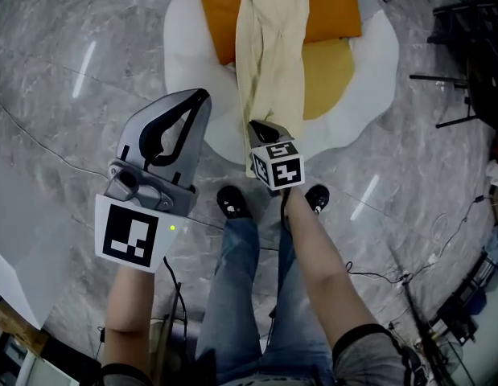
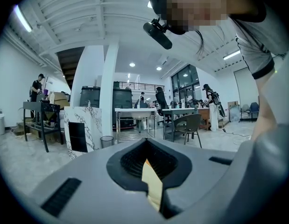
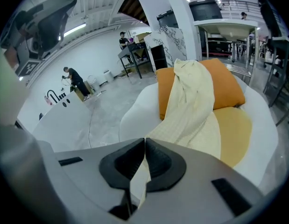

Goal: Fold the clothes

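bright and even in here, lit by strip lamps [image 2: 22, 17] and small round spots [image 2: 132, 65] overhead. their light streaks as glare across the polished floor [image 1: 86, 64]. shadows are soft and faint. the pale cloth [image 1: 269, 47] shows its creases without washing out. both gripper views bulge fisheye-like, dark at the corners, blurred closest to the lens.

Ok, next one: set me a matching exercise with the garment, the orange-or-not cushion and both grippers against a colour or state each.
1 garment
2 back cushion
3 right gripper
4 left gripper

A orange
B clamped on the garment
C pale yellow
D held off to the side, clear of the garment

Pairs: 1-C, 2-A, 3-B, 4-D
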Demonstrator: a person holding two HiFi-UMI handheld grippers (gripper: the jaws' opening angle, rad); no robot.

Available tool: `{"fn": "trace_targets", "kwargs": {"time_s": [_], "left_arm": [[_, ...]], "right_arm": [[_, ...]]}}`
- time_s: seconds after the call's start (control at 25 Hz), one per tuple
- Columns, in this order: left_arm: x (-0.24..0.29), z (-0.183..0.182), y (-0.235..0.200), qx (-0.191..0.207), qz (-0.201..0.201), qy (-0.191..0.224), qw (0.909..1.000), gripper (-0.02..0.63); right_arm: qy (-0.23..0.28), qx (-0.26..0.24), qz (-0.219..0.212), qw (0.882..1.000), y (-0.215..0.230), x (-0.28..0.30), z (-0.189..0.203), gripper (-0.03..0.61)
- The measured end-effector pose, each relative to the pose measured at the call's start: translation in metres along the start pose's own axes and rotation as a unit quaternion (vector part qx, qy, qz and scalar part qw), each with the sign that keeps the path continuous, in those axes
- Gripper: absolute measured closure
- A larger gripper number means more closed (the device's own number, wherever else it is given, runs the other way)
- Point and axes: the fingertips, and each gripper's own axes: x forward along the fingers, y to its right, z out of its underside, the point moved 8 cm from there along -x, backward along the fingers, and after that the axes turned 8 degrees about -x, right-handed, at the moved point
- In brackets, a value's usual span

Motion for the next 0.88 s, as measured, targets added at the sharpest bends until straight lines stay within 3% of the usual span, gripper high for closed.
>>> {"fn": "trace_targets", "kwargs": {"time_s": [0.2,0.36,0.56,0.88], "left_arm": [[0.000,0.020,-0.006,-0.004,0.009,-0.008,0.9999,0.611],[0.006,0.030,-0.005,-0.008,0.017,-0.011,0.9998,0.611],[0.017,0.035,-0.002,-0.009,0.027,-0.011,0.9995,0.611],[0.043,0.048,-0.002,-0.009,0.044,-0.005,0.9990,0.611]], "right_arm": [[0.024,0.011,-0.017,0.999,-0.009,0.021,0.006,0.567],[0.033,0.009,-0.040,0.999,-0.012,0.026,0.015,0.498],[0.060,0.011,-0.058,0.996,-0.006,0.006,0.025,0.491],[0.021,0.078,0.032,0.996,0.057,0.005,0.071,0.491]]}}
